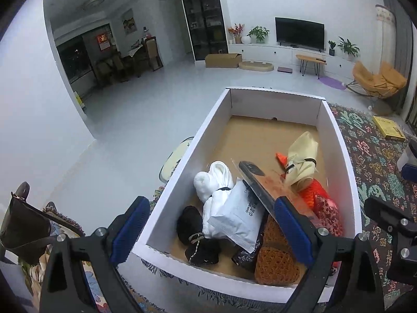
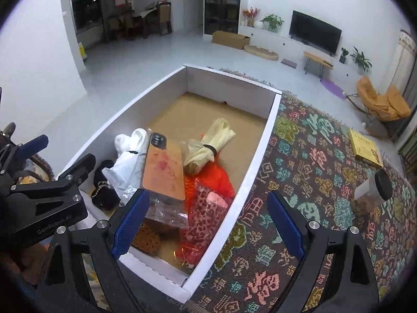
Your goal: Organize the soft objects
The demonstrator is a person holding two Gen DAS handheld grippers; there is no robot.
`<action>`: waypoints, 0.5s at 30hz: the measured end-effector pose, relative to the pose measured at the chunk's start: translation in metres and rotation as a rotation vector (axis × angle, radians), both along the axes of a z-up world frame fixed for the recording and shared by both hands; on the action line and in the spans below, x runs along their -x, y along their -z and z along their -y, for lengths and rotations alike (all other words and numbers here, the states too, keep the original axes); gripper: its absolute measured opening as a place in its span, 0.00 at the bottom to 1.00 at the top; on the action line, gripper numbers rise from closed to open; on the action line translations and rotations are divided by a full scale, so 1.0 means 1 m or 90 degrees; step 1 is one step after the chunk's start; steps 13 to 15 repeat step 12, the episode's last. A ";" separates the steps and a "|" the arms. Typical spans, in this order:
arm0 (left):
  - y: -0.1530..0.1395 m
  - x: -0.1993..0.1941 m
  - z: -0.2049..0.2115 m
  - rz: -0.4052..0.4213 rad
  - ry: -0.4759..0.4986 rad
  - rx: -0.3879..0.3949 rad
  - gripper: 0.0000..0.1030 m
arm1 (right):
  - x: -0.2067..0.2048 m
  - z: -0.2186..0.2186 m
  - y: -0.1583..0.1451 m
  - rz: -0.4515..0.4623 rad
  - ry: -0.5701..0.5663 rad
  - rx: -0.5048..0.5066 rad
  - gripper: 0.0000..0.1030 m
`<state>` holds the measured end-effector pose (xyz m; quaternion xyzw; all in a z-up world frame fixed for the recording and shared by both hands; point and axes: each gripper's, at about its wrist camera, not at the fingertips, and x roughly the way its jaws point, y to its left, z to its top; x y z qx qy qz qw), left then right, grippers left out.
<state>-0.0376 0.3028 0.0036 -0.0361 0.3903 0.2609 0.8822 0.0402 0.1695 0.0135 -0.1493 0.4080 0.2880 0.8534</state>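
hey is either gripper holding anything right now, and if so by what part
No, nothing is held. The left gripper hangs open over the near end of the white box, and the right gripper stands open astride the box's right wall; neither one's pads press on anything.

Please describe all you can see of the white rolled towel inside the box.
The white rolled towel looks like soft terry cloth, rolled into a bundle and cinched by a dark band around its middle. It lies by the left wall of the white cardboard box, partly under a white plastic pouch, beside a black fuzzy item.
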 end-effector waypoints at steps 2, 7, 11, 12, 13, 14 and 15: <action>0.001 0.000 -0.002 -0.001 -0.002 0.002 0.93 | 0.000 -0.001 0.000 0.000 0.000 0.000 0.90; 0.004 -0.001 -0.003 -0.005 -0.003 0.001 0.93 | 0.001 -0.002 0.003 -0.004 -0.002 0.003 0.90; 0.004 0.003 -0.001 0.017 0.006 0.002 0.93 | 0.001 -0.001 0.006 -0.006 -0.002 0.000 0.90; 0.004 0.004 0.001 0.018 0.008 -0.002 0.94 | 0.002 0.000 0.006 -0.005 -0.002 -0.002 0.90; 0.004 0.004 0.001 0.018 0.008 -0.002 0.94 | 0.002 0.000 0.006 -0.005 -0.002 -0.002 0.90; 0.004 0.004 0.001 0.018 0.008 -0.002 0.94 | 0.002 0.000 0.006 -0.005 -0.002 -0.002 0.90; 0.004 0.004 0.001 0.018 0.008 -0.002 0.94 | 0.002 0.000 0.006 -0.005 -0.002 -0.002 0.90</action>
